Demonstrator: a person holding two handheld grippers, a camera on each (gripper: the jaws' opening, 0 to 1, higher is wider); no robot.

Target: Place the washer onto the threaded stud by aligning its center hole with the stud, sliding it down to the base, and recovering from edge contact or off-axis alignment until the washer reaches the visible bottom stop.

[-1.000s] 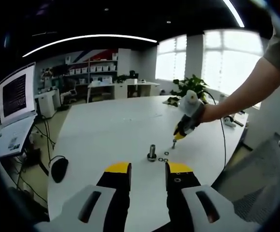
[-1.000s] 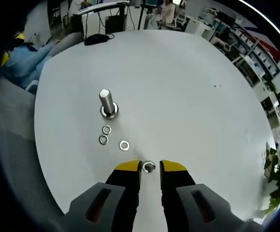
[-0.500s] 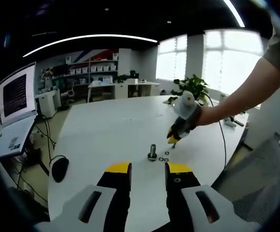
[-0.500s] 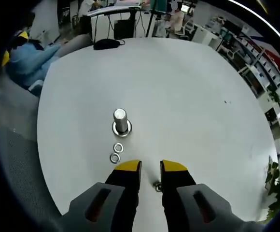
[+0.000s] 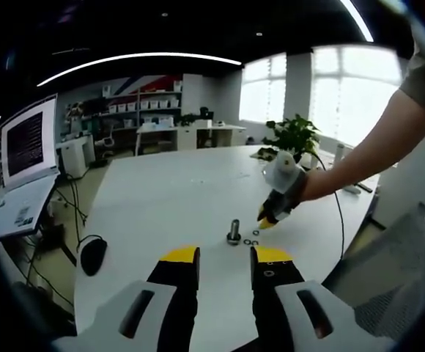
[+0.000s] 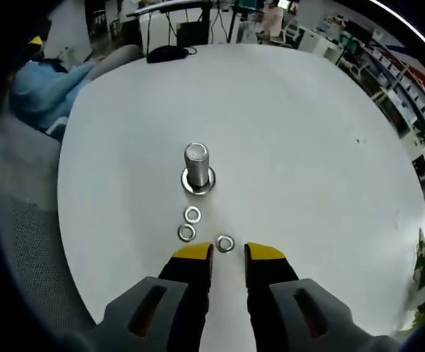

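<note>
I hold my right tool point(image 6: 227, 253) low over the round white bench point(image 6: 308, 132), and its yellow-tipped jaws stand slightly apart with nothing between them. Three small flat steel washers lie loose on the bench just in front of it: one point(image 6: 226, 243) almost at the jaw tips, one point(image 6: 187, 232) a little to the left, and one point(image 6: 193, 214) just beyond that, nearer to the upright grey threaded stud point(image 6: 197, 165). The stud stands in a wide round metal base point(image 6: 198, 181), and I see no washer around its shaft. In the left gripper view, my left tool point(image 5: 225, 255) waits on the near side of the bench, jaws apart and empty, well away from the stud point(image 5: 233, 230).

I judge that the picking step is in hand and no washer is gripped yet. The next move asks me to close the right jaws on the edge of the nearest washer, lift it, and bring its hole over the top of the stud.
</note>
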